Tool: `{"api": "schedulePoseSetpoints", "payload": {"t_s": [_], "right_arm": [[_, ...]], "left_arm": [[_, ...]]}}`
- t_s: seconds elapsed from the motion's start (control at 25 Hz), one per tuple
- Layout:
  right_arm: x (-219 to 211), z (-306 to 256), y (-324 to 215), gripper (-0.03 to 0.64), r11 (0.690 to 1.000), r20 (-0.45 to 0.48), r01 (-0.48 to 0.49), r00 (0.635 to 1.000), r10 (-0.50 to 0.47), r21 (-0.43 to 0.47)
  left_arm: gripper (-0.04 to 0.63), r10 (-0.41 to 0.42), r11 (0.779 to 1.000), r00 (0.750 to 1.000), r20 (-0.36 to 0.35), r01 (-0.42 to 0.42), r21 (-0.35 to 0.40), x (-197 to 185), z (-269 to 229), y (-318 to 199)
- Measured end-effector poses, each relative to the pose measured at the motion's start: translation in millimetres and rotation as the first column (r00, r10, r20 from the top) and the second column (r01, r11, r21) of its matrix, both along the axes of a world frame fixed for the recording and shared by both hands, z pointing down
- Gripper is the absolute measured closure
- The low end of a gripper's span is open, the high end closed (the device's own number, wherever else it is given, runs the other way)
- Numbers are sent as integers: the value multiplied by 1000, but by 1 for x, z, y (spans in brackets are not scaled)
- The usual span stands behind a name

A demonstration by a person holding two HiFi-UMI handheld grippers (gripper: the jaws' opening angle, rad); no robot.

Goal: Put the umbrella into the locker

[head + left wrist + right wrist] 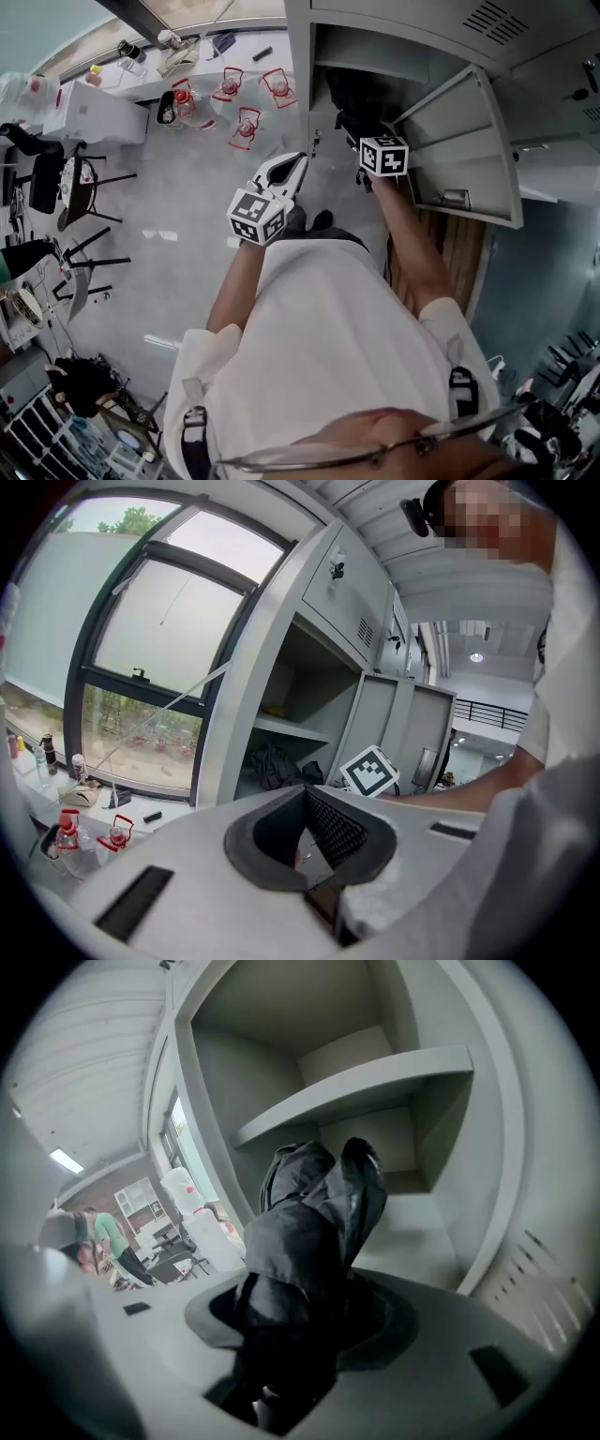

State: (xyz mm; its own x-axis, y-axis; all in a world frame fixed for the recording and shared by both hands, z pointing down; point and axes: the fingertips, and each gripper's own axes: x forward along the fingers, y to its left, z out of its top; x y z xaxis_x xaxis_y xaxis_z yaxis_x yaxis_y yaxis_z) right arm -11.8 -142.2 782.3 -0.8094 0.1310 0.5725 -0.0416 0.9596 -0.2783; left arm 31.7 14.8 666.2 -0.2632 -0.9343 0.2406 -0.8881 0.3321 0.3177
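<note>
A folded black umbrella [309, 1232] sticks out between the jaws of my right gripper [305, 1288], which is shut on it. In the head view that gripper [361, 141] reaches into the open grey locker [300, 75], and the umbrella [349, 98] lies dark inside the compartment under a shelf [375, 1082]. The locker door [459, 150] stands swung out to the right. My left gripper [295, 164] hangs in front of the locker's left post, its jaws meeting at the tips with nothing between them [305, 794]. From there the umbrella [272, 766] shows as a dark bundle in the compartment.
A white counter [141, 84] under the window carries several small red-handled objects [246, 127] and bottles. Black chairs [84, 187] stand at the left. More closed lockers [562, 178] run to the right, over a wooden strip [459, 248].
</note>
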Motion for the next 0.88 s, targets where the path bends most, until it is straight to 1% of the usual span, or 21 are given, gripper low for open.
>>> {"api": "schedulePoseSetpoints", "payload": {"t_s": [0.2,0.32,0.4,0.6,0.88], "right_arm": [[-20,9,-10,377,991,-27,18,1000,-14,132],[-33,13,-14,377,982,-38,26,999,-19,188],[-43,15,-16,377,977,-51,29,999,-19,211],[-59,38,-27,377,965,-117,48,993,-18,259],[-82,38,-35,374,944,-159,74,987,-23,320]], "left_arm": [[592,13,1000,1000,-3,-13,4,-12,-1,1],[592,16,1000,1000,4,-16,18,-21,-4,-2],[592,16,1000,1000,6,-17,23,-27,-5,-2],[592,2,1000,1000,8,-3,24,-45,-4,-1],[592,1,1000,1000,11,-1,31,-62,-11,-1]]}}
